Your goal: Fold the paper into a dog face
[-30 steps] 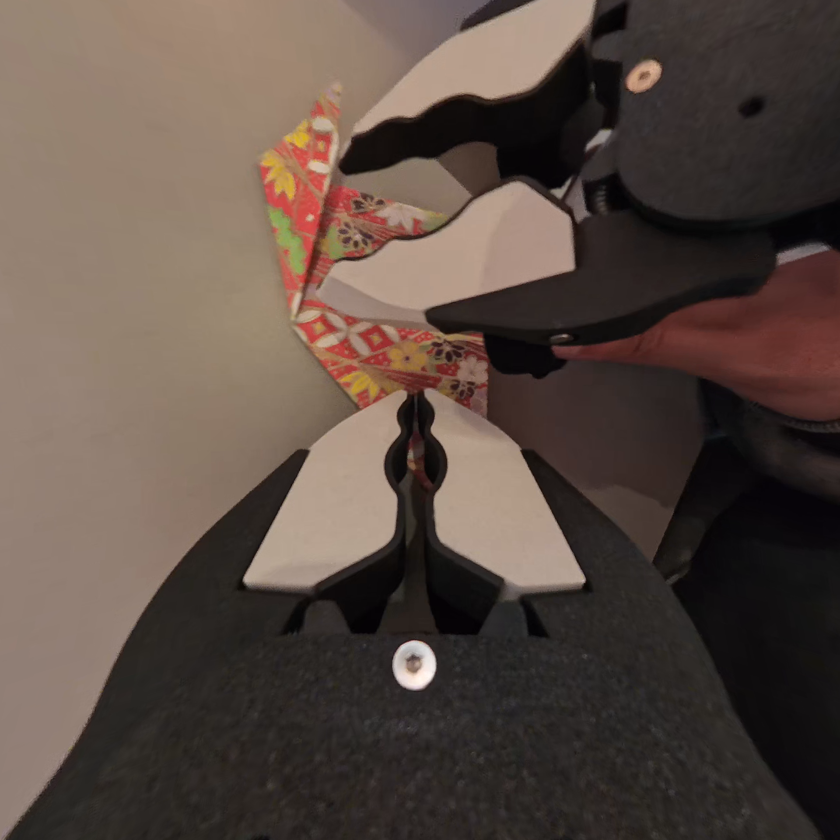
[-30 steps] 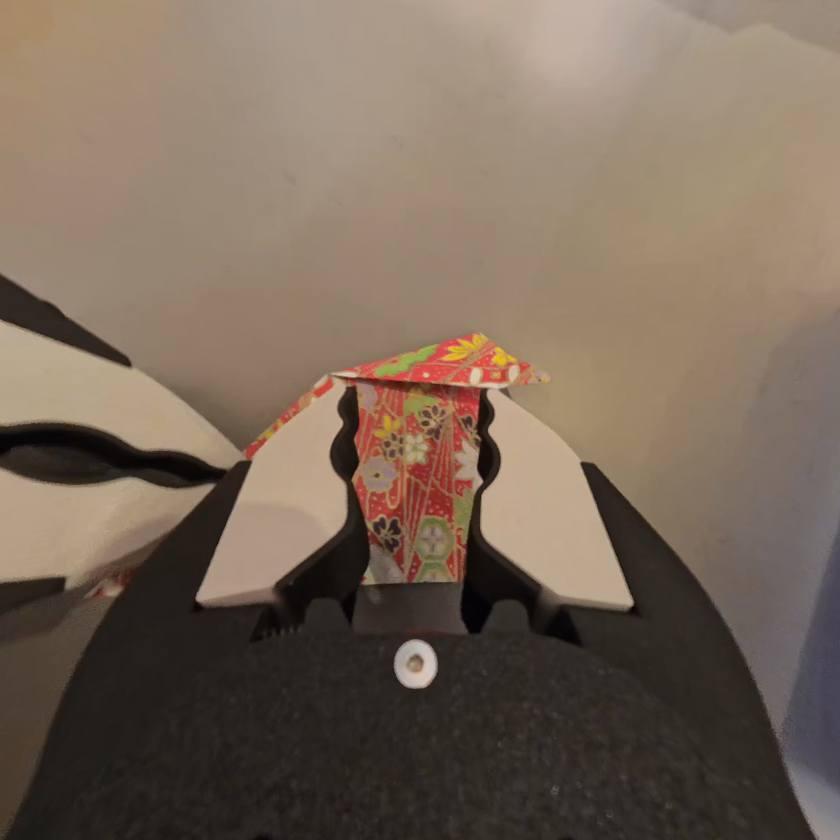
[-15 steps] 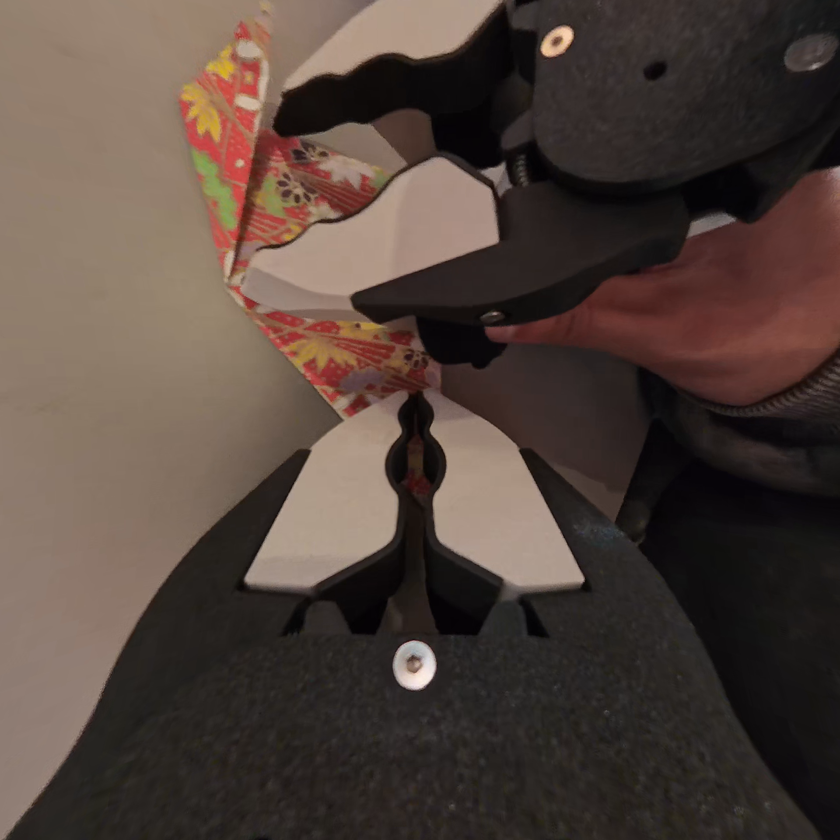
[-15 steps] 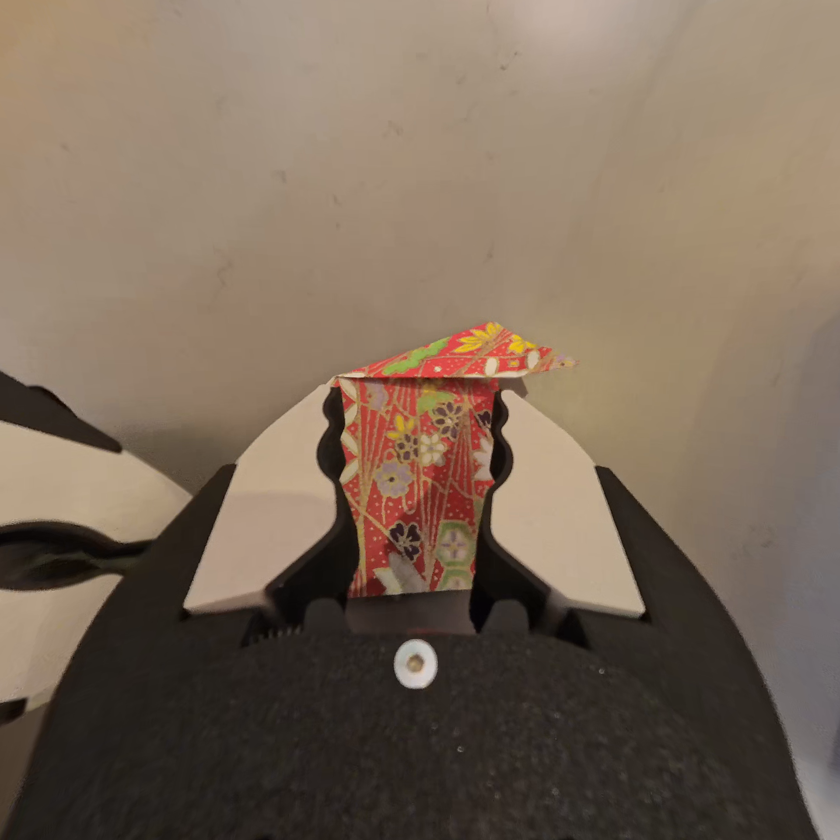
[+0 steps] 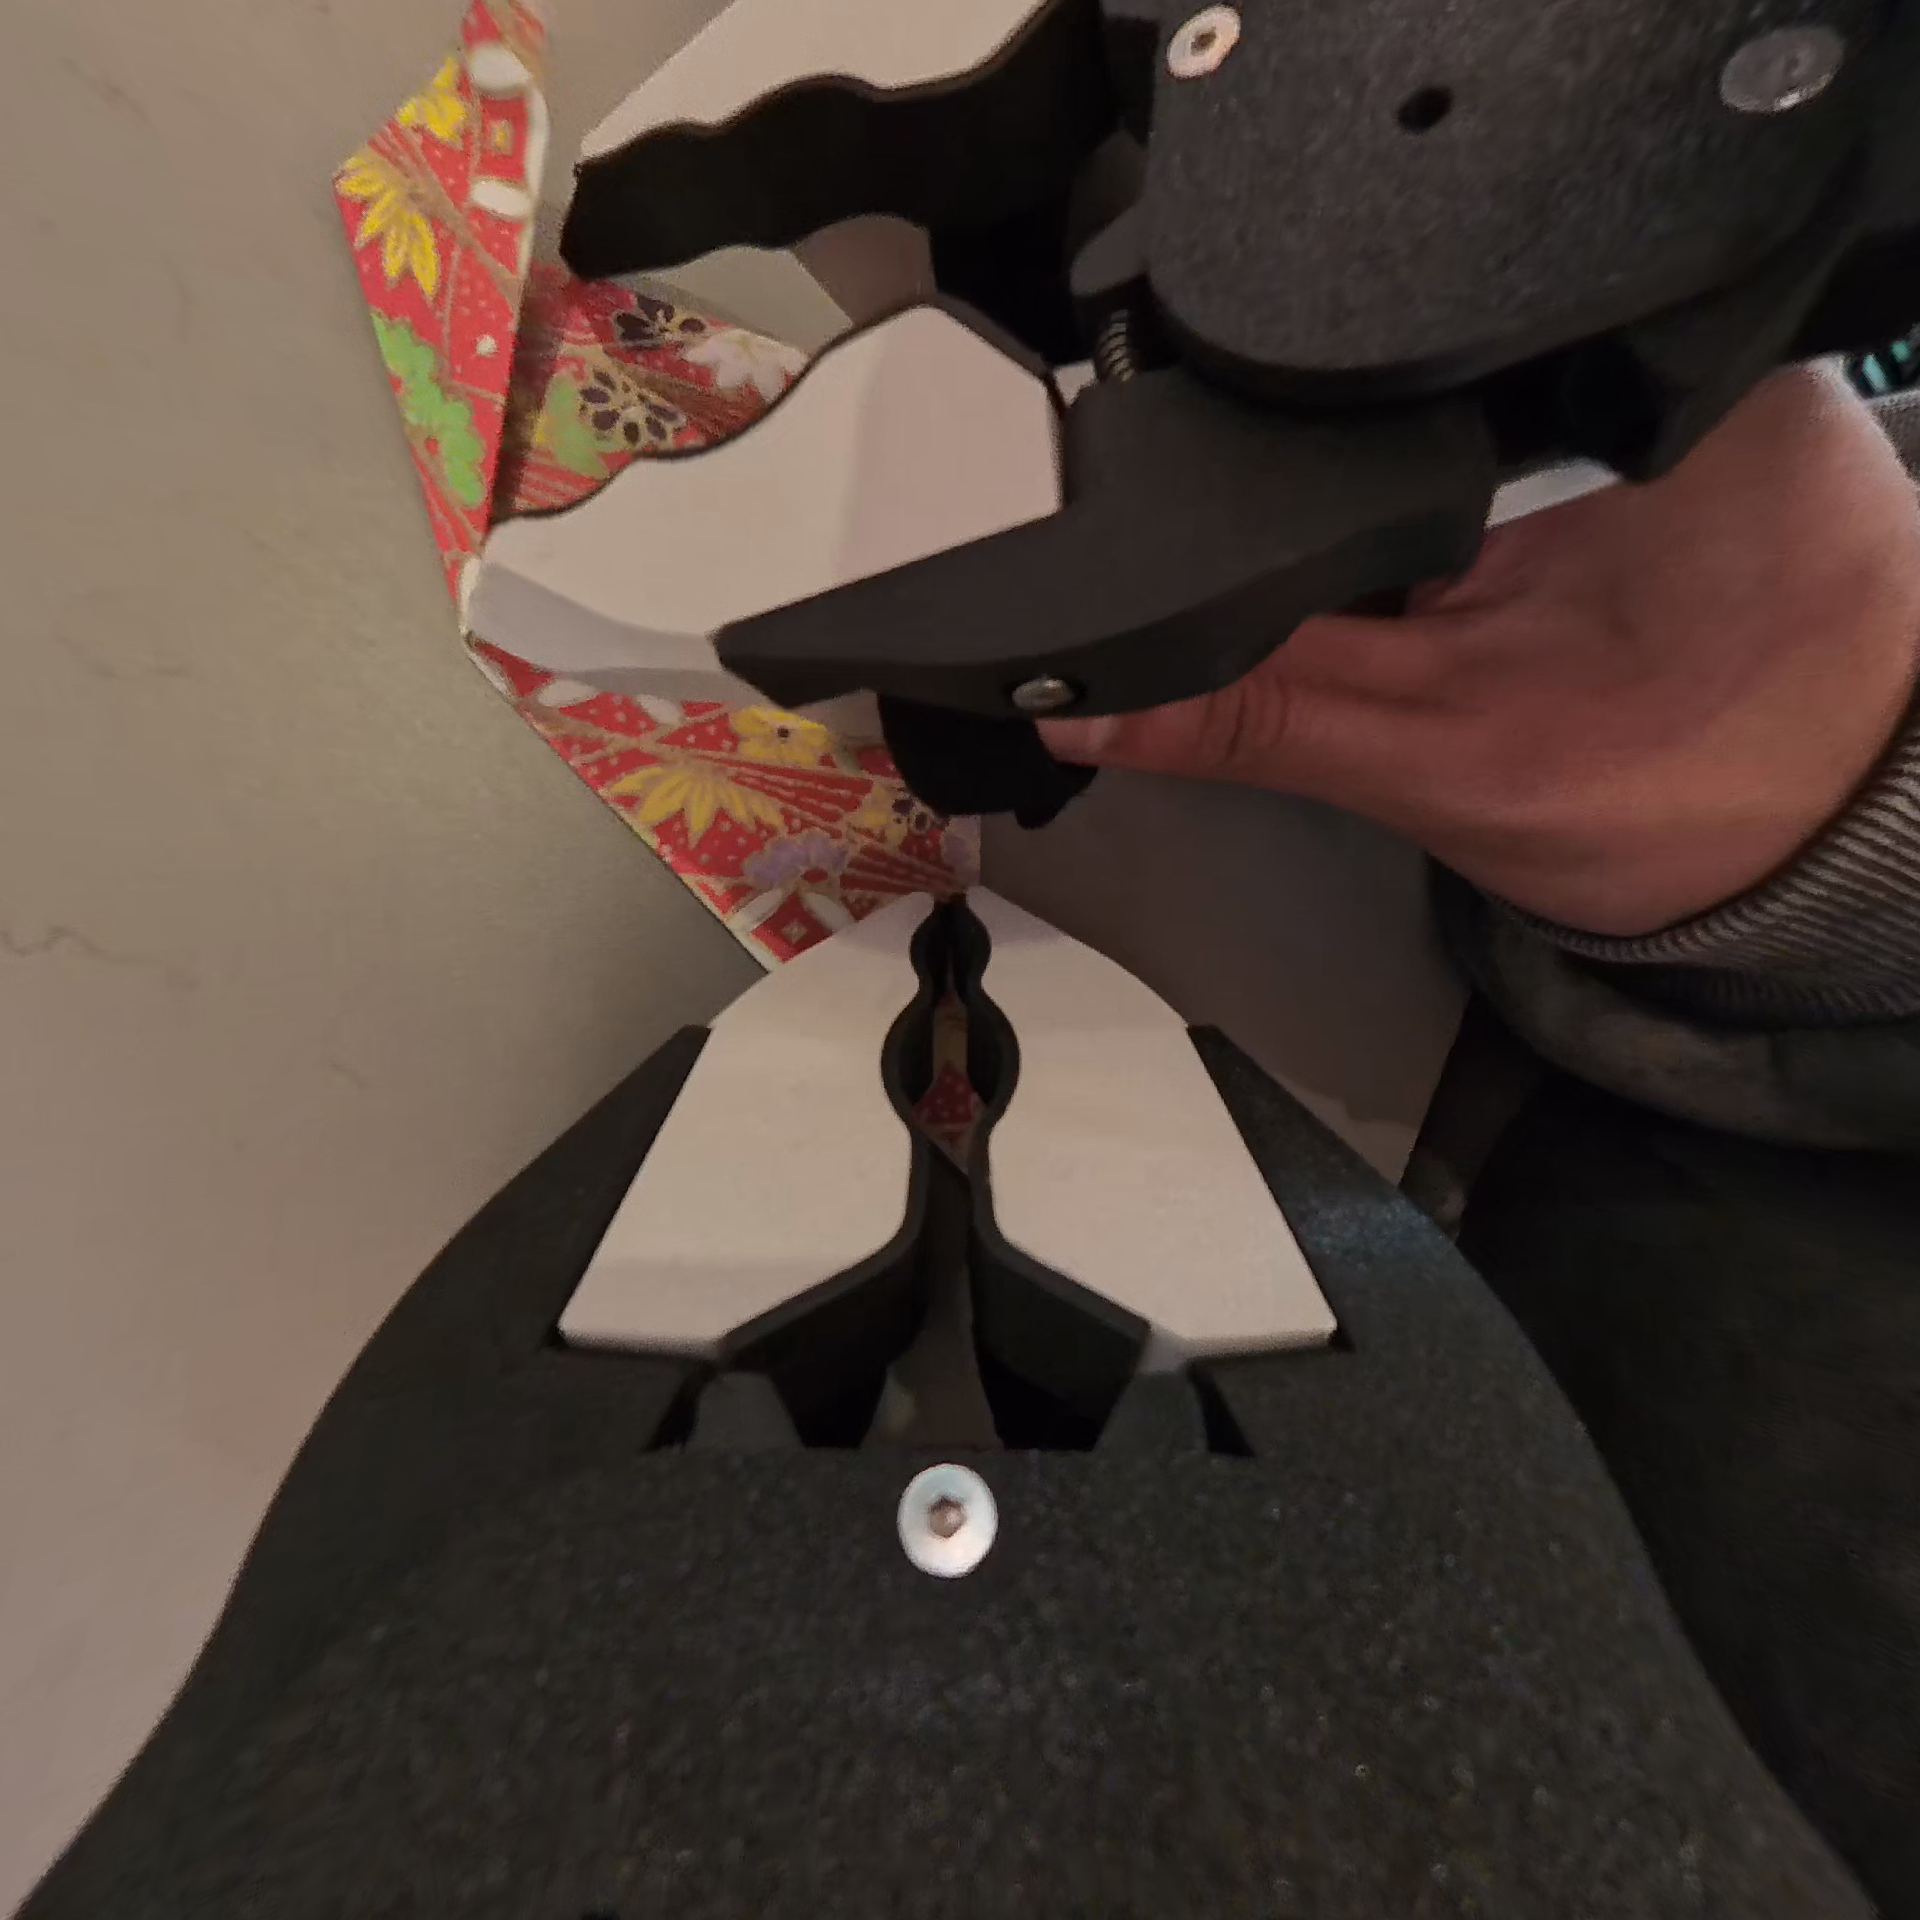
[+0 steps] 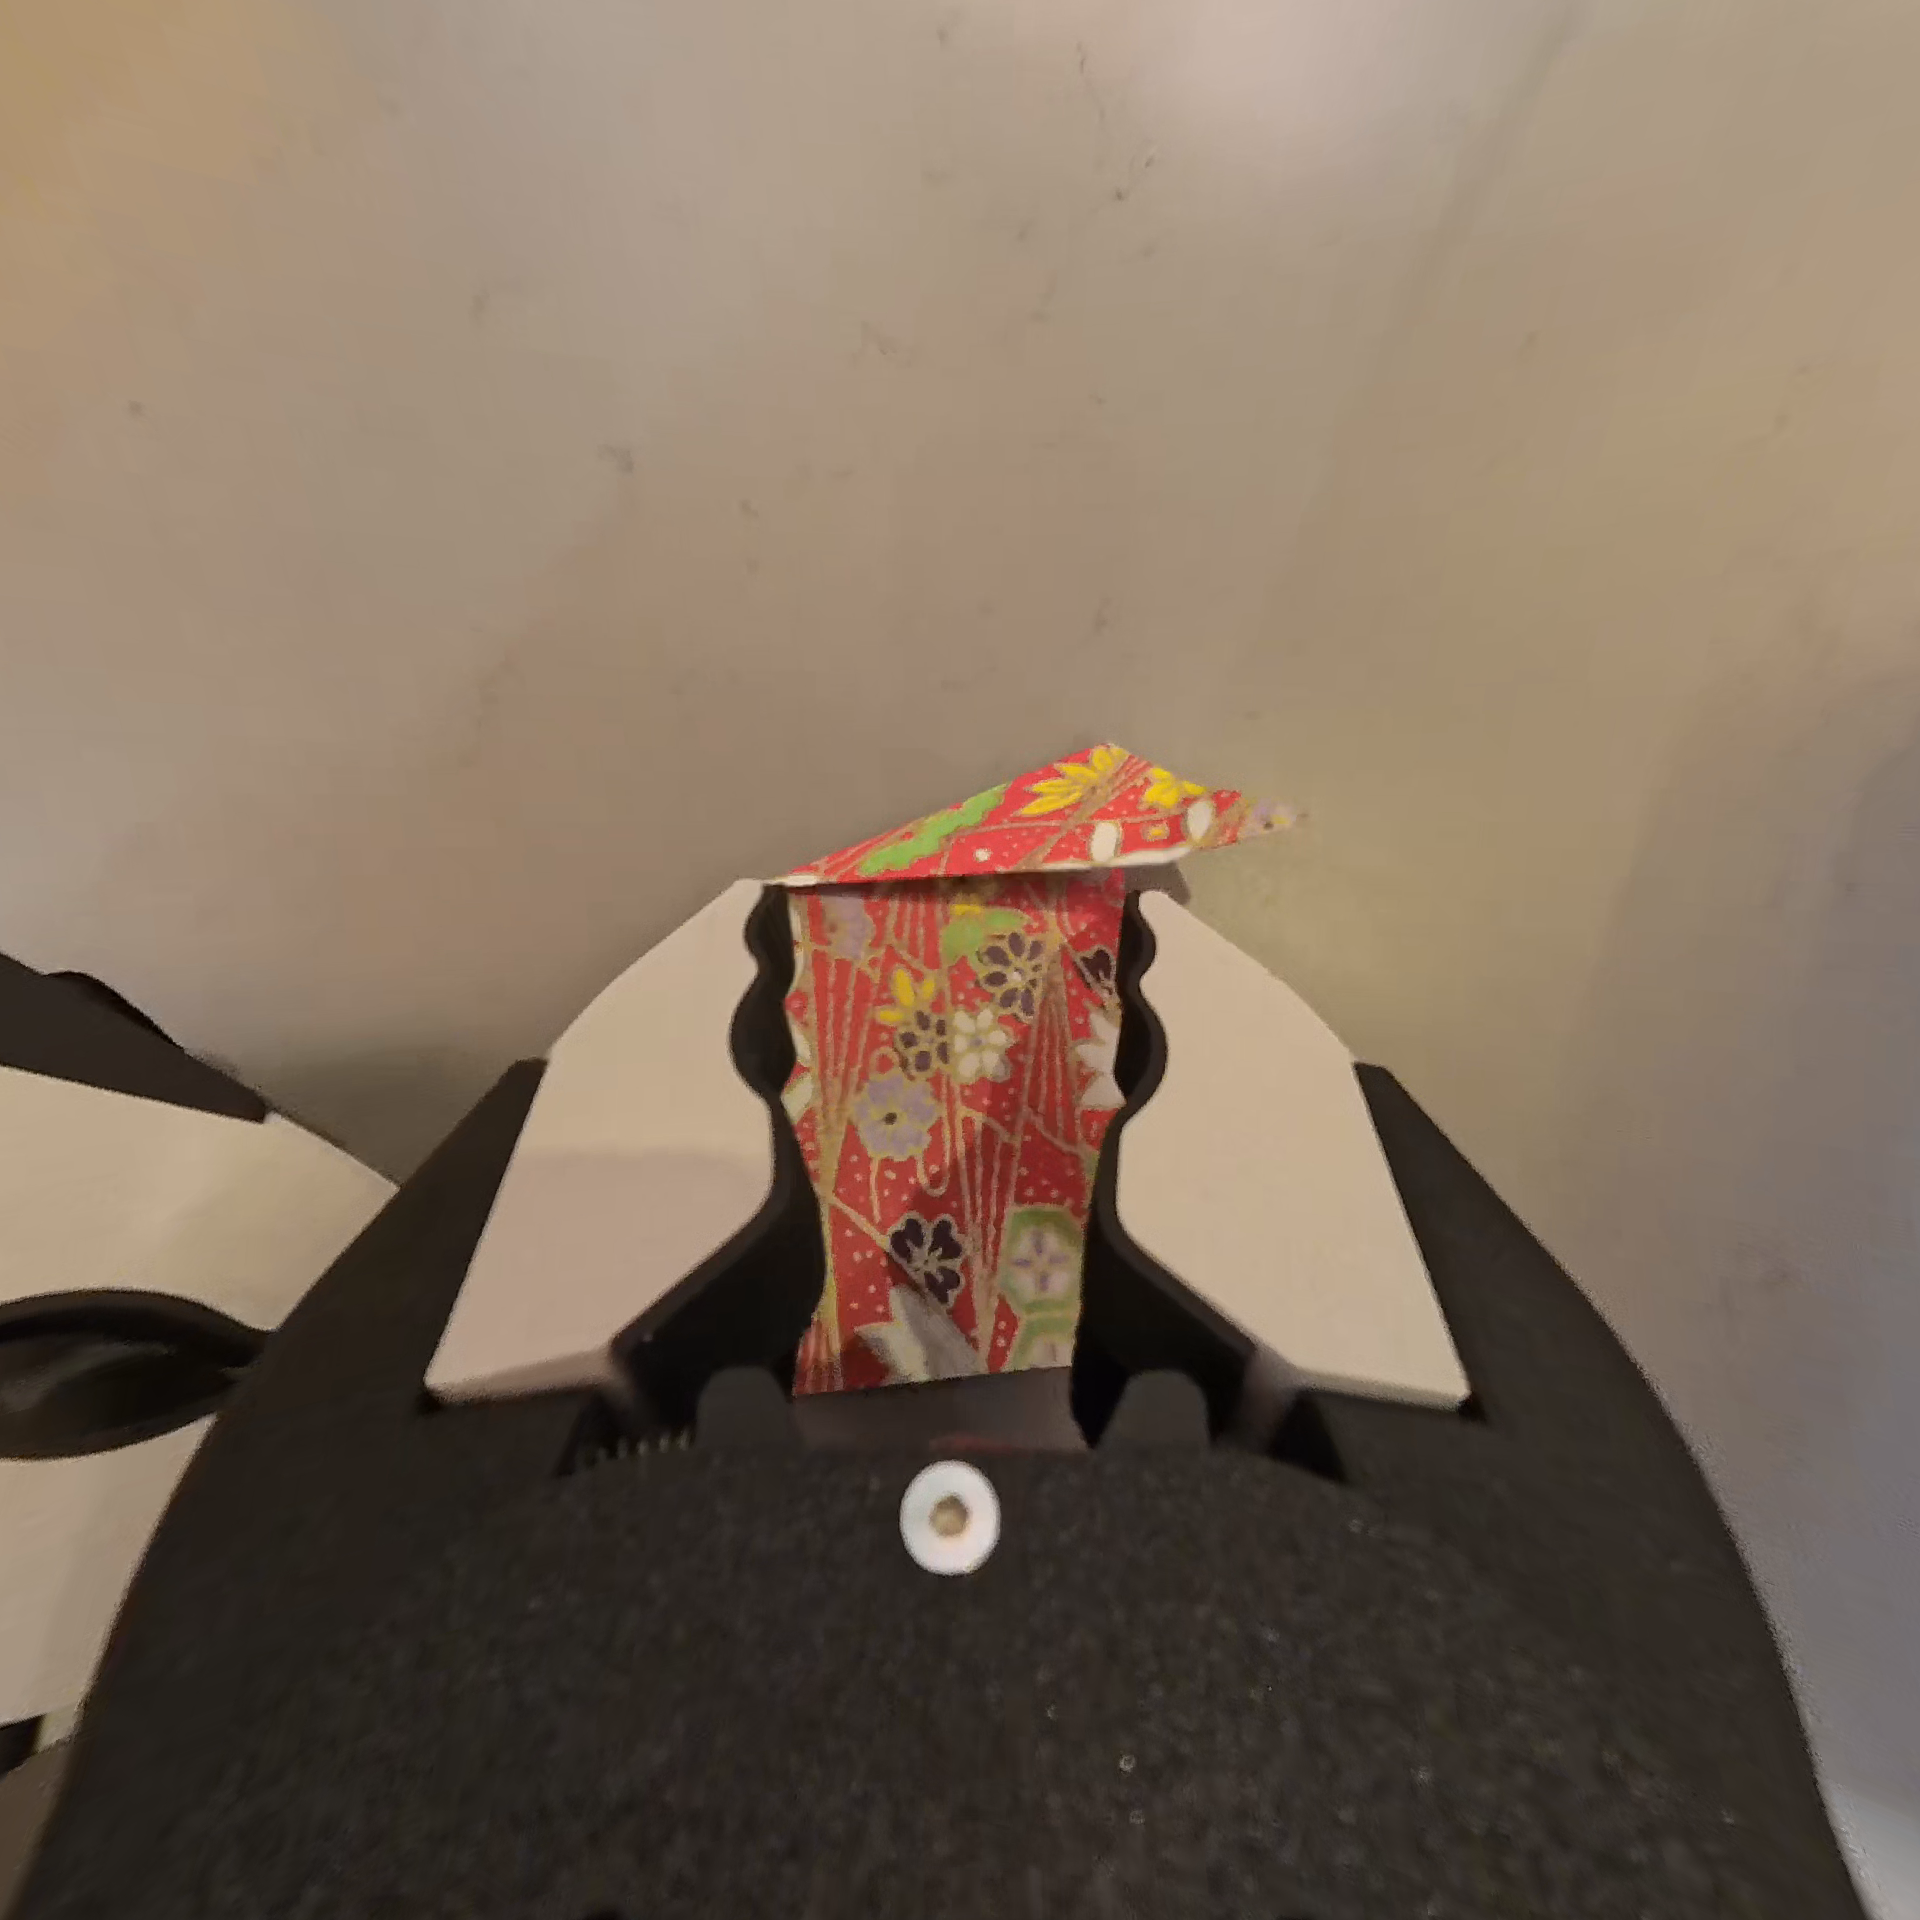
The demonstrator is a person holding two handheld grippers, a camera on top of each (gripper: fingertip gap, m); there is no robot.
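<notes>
My left gripper (image 5: 951,914) stays clamped on the red floral folded paper (image 5: 727,800); my right gripper (image 6: 945,904), spread, has drifted rightward.

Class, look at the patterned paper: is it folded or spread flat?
Folded. The paper has a flap creased over its top edge, and layered, angled panels show in the left wrist view.

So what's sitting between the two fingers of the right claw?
A strip of the patterned paper fills the gap of the open right claw, its top folded over sideways. The right wrist view shows it.
</notes>
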